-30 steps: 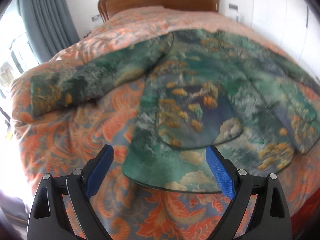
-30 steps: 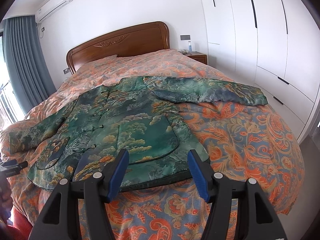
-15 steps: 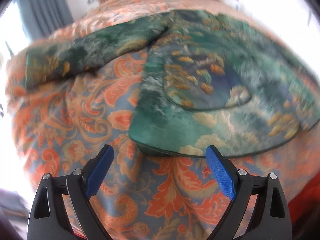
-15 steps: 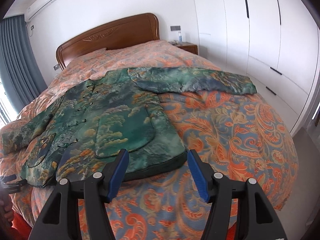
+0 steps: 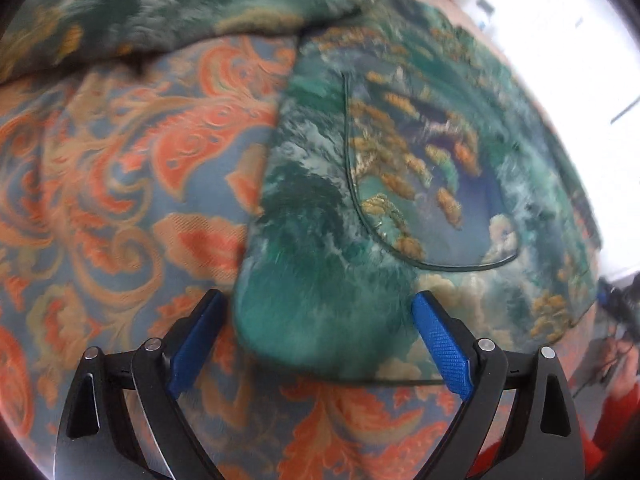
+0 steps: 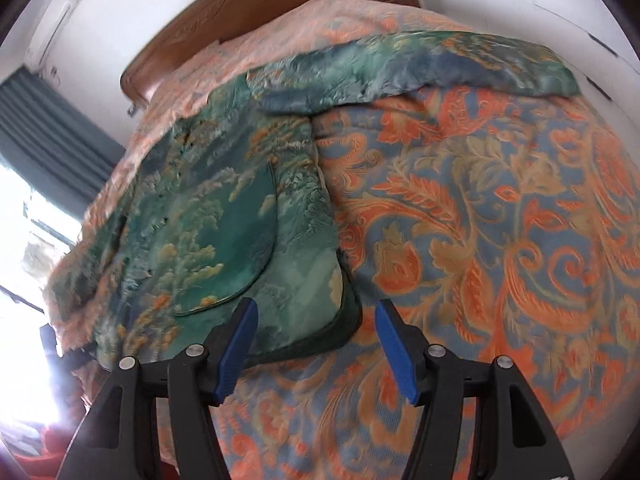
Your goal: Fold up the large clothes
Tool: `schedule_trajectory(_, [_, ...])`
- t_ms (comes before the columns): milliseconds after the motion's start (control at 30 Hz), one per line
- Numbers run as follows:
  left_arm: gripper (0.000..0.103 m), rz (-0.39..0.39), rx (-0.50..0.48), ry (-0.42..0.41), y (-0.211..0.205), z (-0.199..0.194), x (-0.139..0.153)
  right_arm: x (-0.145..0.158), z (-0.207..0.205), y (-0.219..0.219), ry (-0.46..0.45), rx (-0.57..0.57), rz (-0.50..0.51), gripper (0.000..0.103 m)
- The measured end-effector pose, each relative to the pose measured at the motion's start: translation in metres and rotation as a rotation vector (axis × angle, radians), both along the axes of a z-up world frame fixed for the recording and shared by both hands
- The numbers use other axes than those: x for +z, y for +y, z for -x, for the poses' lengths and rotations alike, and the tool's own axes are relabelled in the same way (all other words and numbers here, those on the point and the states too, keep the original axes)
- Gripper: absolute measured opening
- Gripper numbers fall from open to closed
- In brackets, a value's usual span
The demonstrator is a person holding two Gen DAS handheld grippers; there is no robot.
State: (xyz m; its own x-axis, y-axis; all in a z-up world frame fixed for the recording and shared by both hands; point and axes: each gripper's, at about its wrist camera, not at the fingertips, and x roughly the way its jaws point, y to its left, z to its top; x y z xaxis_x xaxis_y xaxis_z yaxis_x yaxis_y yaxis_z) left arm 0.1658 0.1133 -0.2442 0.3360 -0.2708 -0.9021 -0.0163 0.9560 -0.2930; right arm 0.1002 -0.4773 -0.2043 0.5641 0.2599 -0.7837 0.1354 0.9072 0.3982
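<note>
A green brocade jacket (image 6: 224, 232) with a landscape print lies spread flat, front up, on a bed covered by an orange and blue paisley bedspread (image 6: 500, 216). Its sleeves stretch out to either side; one sleeve (image 6: 420, 68) runs across the upper part of the right wrist view, and the other (image 5: 152, 12) crosses the top of the left wrist view.

The left gripper (image 5: 320, 340) points steeply down at one lower corner of the jacket. Its jaws stand wide apart, and the rounded hem corner (image 5: 304, 320) shows right between the blue pads (image 5: 440, 344), though the pads do not press on the cloth. A curved patch pocket (image 5: 432, 200) sits just beyond that corner.

The right gripper (image 6: 316, 344) is likewise wide, with nothing clamped. The opposite hem corner (image 6: 340, 324) lies between its fingers, closer to the left-hand pad, with bare bedspread toward the other pad.

A wooden headboard (image 6: 224, 12) stands at the far end of the bed, with grey curtains (image 6: 44, 128) at the left.
</note>
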Motion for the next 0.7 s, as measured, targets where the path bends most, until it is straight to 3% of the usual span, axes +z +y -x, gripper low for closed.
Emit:
schedule_trajectory(100, [0.096, -0.038, -0.033, 0.0, -0.008, -0.003, -0.002, -0.012, -0.018, 0.008, 0.022, 0.054, -0.015, 0.062])
schedule_trajectory(133, [0.09, -0.038, -0.04, 0.0, -0.009, -0.003, -0.001, -0.016, -0.025, 0.011, 0.03, 0.072, -0.025, 0.062])
schedule_trajectory(167, [0.076, -0.029, -0.048, 0.001, -0.01, -0.002, 0.001, -0.019, -0.028, 0.013, 0.038, 0.08, -0.022, 0.063])
schedule_trajectory(200, [0.069, -0.035, -0.052, 0.004, -0.01, -0.001, 0.003, -0.02, -0.032, 0.015, 0.045, 0.087, -0.021, 0.064])
schedule_trajectory(233, [0.053, -0.056, -0.049, 0.006, -0.01, 0.0, 0.004, -0.021, -0.034, 0.018, 0.054, 0.103, -0.029, 0.061])
schedule_trajectory(267, [0.029, -0.086, -0.05, 0.007, -0.009, 0.0, 0.004, -0.02, -0.034, 0.02, 0.057, 0.119, -0.033, 0.056])
schedule_trajectory(300, [0.021, -0.089, -0.056, 0.01, -0.007, 0.003, 0.005, -0.018, -0.035, 0.023, 0.058, 0.131, -0.024, 0.039])
schedule_trajectory(333, [0.018, -0.081, -0.057, 0.009, -0.005, 0.006, 0.006, -0.013, -0.033, 0.028, 0.056, 0.155, -0.003, 0.025])
schedule_trajectory(400, [0.014, -0.087, -0.059, -0.006, -0.004, 0.01, 0.015, -0.002, -0.029, 0.035, 0.033, 0.168, 0.024, 0.015])
schedule_trajectory(500, [0.013, -0.111, -0.073, -0.05, -0.005, 0.019, 0.034, 0.018, -0.022, 0.045, 0.005, 0.178, 0.081, 0.012])
schedule_trajectory(700, [0.013, -0.076, -0.081, -0.082, 0.008, 0.039, 0.052, 0.052, -0.005, 0.053, -0.03, 0.221, 0.129, 0.011])
